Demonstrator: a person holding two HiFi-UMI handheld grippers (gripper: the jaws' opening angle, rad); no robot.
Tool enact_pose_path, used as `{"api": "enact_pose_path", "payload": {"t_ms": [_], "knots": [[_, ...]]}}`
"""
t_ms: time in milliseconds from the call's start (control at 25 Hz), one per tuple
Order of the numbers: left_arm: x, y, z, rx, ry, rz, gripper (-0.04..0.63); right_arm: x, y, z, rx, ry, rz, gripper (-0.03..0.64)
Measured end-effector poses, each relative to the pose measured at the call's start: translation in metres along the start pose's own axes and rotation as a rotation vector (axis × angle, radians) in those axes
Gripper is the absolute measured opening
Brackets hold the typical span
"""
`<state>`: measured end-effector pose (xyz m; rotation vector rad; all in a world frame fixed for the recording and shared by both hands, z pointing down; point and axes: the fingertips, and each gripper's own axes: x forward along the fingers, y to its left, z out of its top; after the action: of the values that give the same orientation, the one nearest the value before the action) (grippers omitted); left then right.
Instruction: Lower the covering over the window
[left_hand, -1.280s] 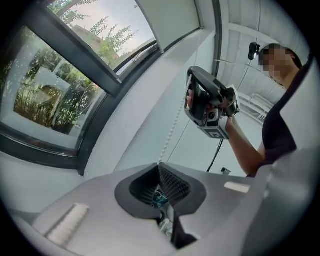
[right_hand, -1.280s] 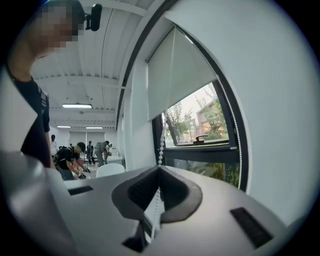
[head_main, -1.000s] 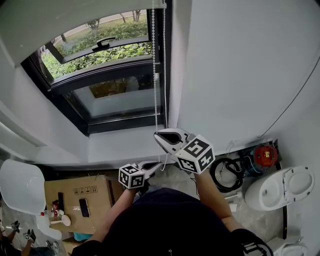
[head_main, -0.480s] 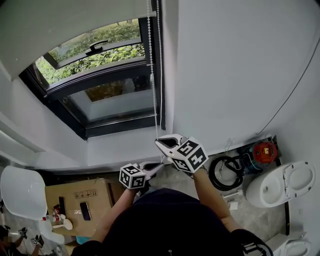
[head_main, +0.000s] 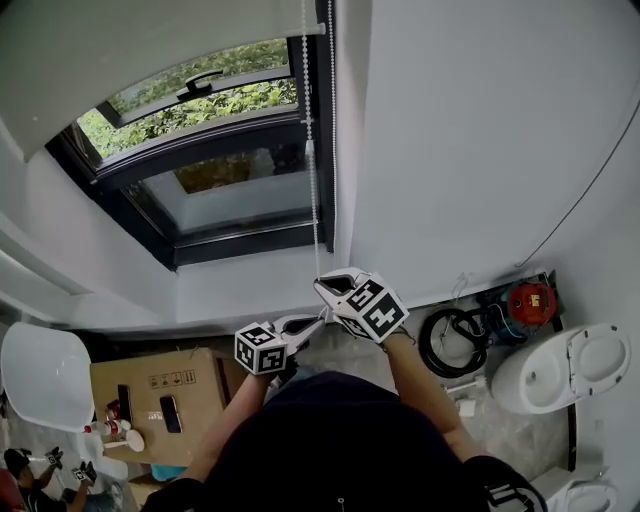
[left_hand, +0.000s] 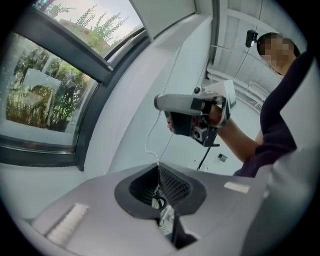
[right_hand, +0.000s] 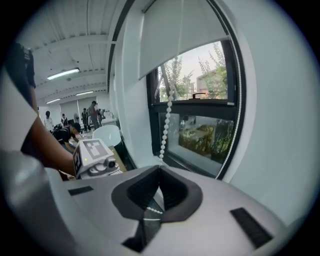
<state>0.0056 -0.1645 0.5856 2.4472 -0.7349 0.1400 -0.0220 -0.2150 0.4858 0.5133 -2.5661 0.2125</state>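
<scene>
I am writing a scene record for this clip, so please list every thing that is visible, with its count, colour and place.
roller blind: one, white, partly lowered at the window top
window: one, black frame, greenery outside
bead chain: one loop, white, hanging at the window's right edge
cardboard box: one, brown, on the floor below the window
chair: one, white, left of the box
toilet: one, white, lower right
hose: one coil, black, on the floor beside the toilet
left tool: one, grey, shut on the bead chain
right tool: one, grey, shut on the bead chain
</scene>
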Motion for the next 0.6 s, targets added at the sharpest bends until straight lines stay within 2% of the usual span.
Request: {"api": "enact_pose_path", "payload": {"t_ms": [160, 600], "knots": [[-0.001, -0.002, 0.005, 0.013, -0.006, 0.003, 0.015, 0.003, 0.013, -0.003, 0.086, -0.047, 0.069, 0.012], [-0.006, 0.001, -0.004, -0.023, 0.006, 0.007, 0.015, 0.005, 0.010, -0.002, 0.078, -0.050, 0.058, 0.012]]}}
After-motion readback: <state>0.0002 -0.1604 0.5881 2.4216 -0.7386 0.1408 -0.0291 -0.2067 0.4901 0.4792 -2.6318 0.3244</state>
